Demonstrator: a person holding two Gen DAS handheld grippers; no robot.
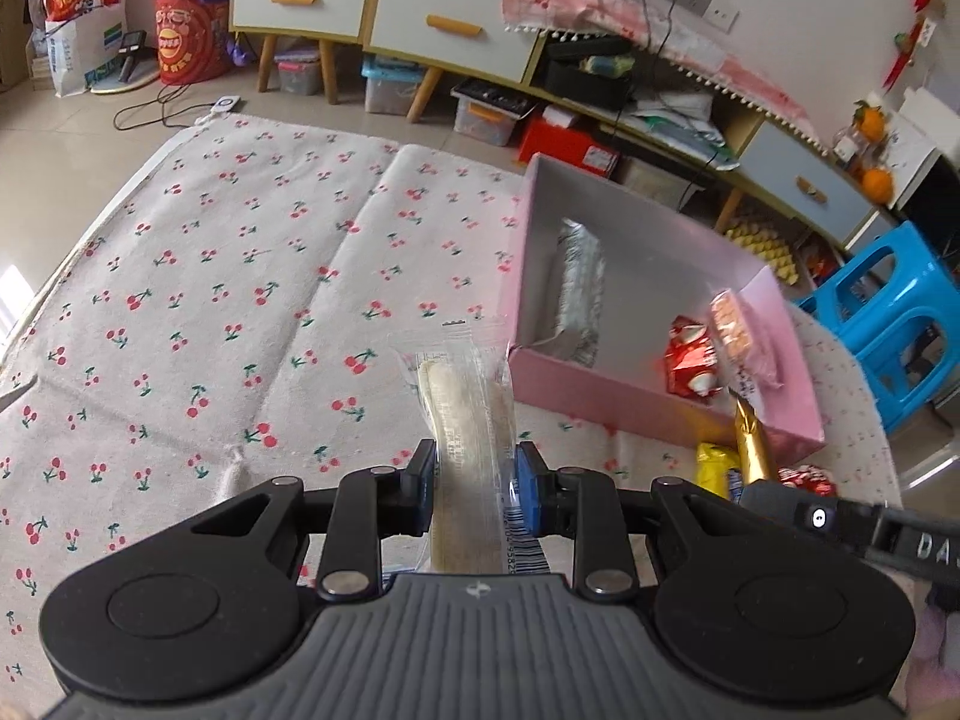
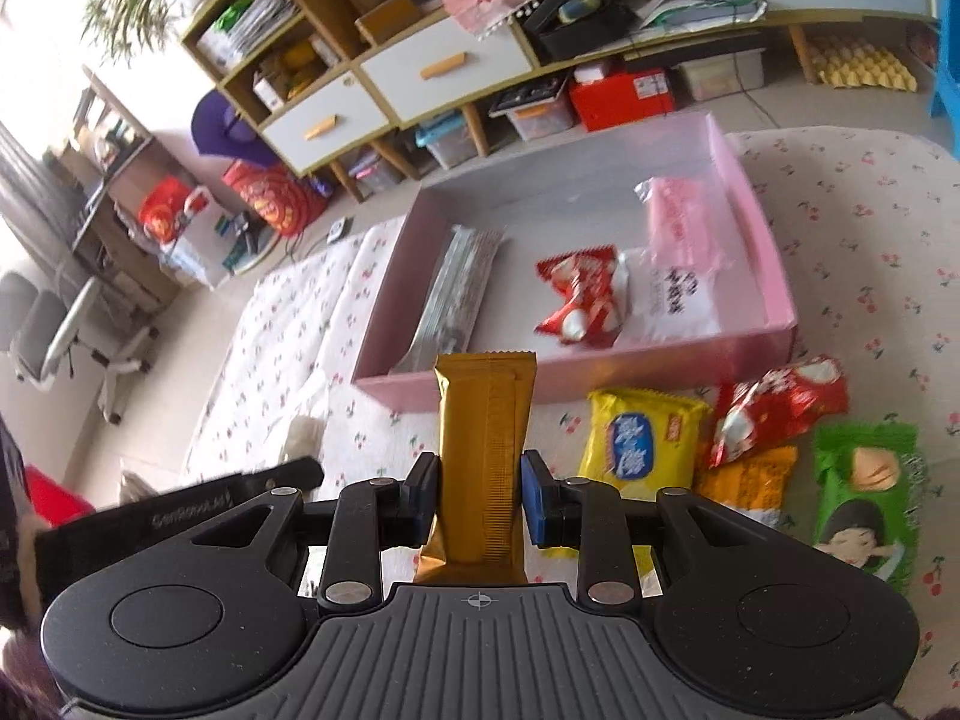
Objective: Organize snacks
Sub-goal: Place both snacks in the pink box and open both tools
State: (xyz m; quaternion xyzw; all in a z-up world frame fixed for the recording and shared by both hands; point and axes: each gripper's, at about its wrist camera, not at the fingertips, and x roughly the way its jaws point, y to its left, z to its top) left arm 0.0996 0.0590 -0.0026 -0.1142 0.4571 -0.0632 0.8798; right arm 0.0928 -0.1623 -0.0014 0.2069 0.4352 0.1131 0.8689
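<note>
My left gripper [image 1: 474,474] is shut on a clear-wrapped pale wafer bar [image 1: 462,414], held above the cherry-print cloth just left of the pink box [image 1: 606,390]. My right gripper [image 2: 478,489] is shut on a gold-wrapped bar [image 2: 483,420], its tip in front of the pink box's [image 2: 660,360] near wall. That gold bar [image 1: 750,444] also shows at the right in the left wrist view. Inside the box lie a silver packet [image 2: 456,294], a red candy packet [image 2: 579,300] and a pink-and-white packet [image 2: 678,252].
On the cloth right of my right gripper lie a yellow packet [image 2: 642,438], a red packet [image 2: 780,408], an orange packet [image 2: 750,480] and a green packet [image 2: 864,498]. A blue plastic stool [image 1: 888,312] stands beyond the box. Low cabinets [image 1: 420,24] with storage bins line the far wall.
</note>
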